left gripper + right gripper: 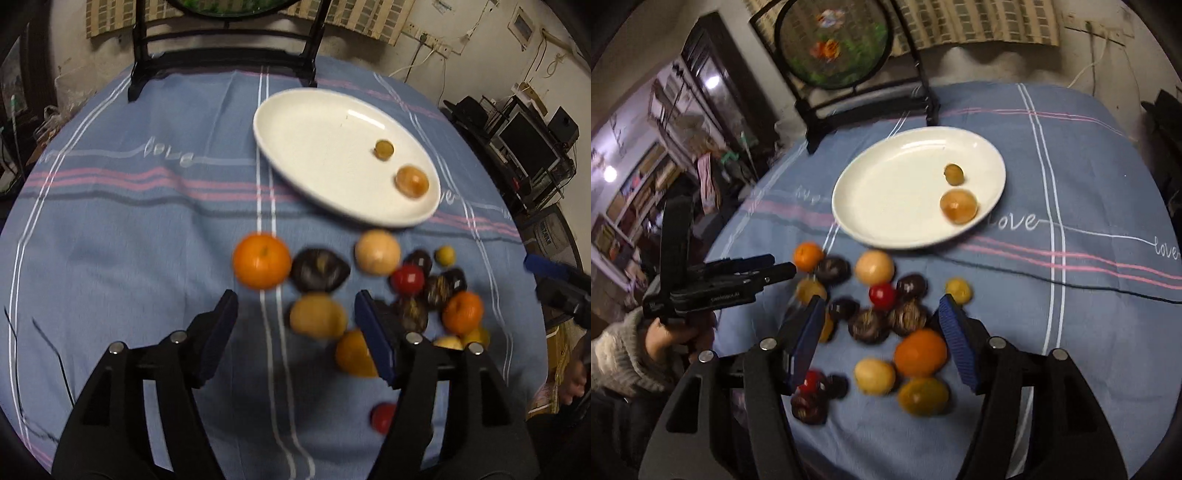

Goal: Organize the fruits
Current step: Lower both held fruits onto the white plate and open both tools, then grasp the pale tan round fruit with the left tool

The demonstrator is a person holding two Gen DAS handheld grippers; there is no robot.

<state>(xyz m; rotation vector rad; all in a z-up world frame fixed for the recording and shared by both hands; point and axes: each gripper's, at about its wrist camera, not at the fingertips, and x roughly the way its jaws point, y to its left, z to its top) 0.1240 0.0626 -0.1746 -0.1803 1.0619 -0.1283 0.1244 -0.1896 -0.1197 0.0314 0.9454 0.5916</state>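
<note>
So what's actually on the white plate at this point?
The plate holds two fruits near its right side: a small olive-green one and a larger tan-orange one. Nothing covers the plate. The other fruit lies on the tablecloth.

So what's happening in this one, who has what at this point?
A person holds a gripper in each hand over a pile of mixed fruit on a blue tablecloth. Both the left gripper and right gripper are open and carry nothing. The white plate behind the pile has just two pieces on it, a small greenish fruit and a larger yellow-brown fruit. The rest, oranges, red, dark and yellow pieces, lies loose on the cloth.
</note>
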